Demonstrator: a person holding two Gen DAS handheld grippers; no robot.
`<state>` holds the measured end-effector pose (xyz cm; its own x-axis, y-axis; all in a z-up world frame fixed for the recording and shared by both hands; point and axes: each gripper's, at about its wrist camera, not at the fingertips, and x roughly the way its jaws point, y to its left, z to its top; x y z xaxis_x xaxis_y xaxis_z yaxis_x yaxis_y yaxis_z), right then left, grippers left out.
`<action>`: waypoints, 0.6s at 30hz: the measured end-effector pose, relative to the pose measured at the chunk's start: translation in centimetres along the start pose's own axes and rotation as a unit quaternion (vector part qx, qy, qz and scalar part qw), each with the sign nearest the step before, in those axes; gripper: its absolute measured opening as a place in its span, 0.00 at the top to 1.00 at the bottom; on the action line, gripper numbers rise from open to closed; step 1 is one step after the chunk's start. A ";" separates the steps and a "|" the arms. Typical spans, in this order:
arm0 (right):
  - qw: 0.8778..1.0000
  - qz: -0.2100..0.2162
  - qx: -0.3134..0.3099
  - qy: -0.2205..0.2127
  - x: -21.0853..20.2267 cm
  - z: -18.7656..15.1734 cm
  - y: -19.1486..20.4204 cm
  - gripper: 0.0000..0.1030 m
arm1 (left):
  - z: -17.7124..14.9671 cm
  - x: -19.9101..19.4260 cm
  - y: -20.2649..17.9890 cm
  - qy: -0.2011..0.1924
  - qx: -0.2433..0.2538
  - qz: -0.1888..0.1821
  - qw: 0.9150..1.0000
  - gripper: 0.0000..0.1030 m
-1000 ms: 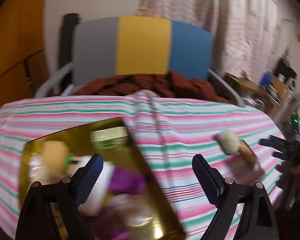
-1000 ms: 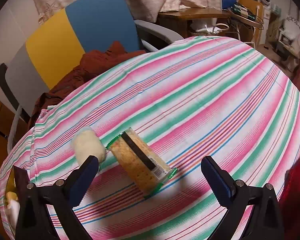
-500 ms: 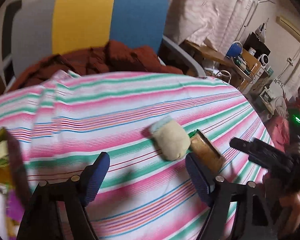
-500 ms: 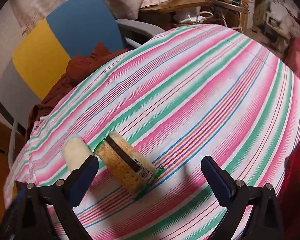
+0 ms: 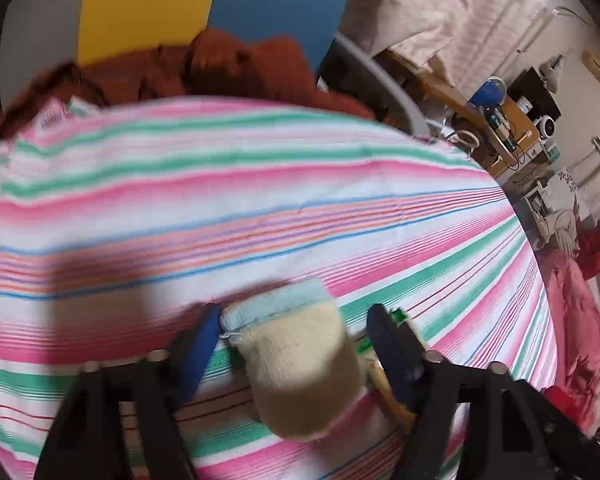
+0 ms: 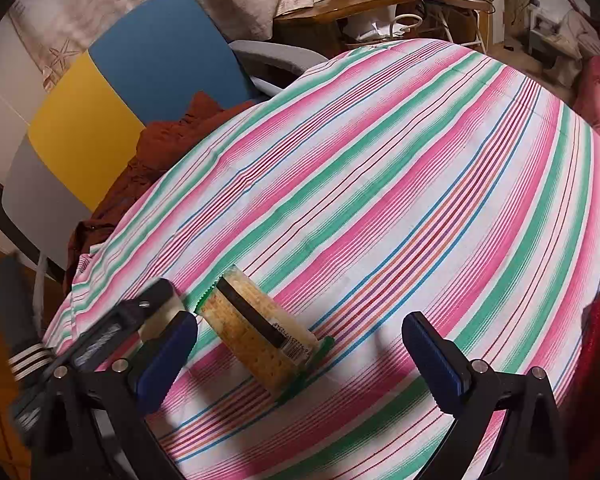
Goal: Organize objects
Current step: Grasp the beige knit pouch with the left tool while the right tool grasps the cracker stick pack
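Plush pouch (image 5: pixel 300 368), cream with a pale blue band at its far end, lies on the striped tablecloth (image 5: pixel 260 208) between the spread fingers of our left gripper (image 5: pixel 294 320). Its long axis runs near to far, roughly along the fingers. Just right of it sits the cracker packet (image 6: pixel 260 336), angled across the stripes. Our right gripper (image 6: pixel 300 344) hovers open over that packet, gripping nothing. We judge the left is placed to close on the pouch.

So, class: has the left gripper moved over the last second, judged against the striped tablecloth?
Yes. The left gripper has swung right across the pink-and-green striped tablecloth, away from the gold tray, and now straddles the fuzzy cream pouch with a pale blue band, jaws open.
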<state>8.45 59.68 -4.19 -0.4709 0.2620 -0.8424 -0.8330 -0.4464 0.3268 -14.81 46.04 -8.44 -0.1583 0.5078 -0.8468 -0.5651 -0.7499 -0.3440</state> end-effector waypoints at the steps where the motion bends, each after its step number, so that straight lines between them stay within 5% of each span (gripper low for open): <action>1: 1.000 0.001 -0.001 0.000 0.1 0.1 0.0 0.00 | -0.1 -0.1 0.4 -0.008 -0.003 -0.012 1.000 0.42; 10: 0.997 -0.007 -0.071 -0.008 0.5 -0.4 2.5 0.00 | -5.8 -4.9 3.3 -0.016 0.017 0.010 1.000 0.45; 18: 0.977 -0.054 -0.205 0.011 3.2 -1.6 6.4 0.00 | -13.1 -9.1 3.8 -0.018 0.089 0.022 0.996 0.45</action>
<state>2.13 56.27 -5.50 -0.3770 0.3100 -0.8728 -0.6895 -0.7231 0.0409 -4.97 33.02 -7.38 -0.2132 0.4937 -0.8431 -0.6911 -0.6862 -0.2271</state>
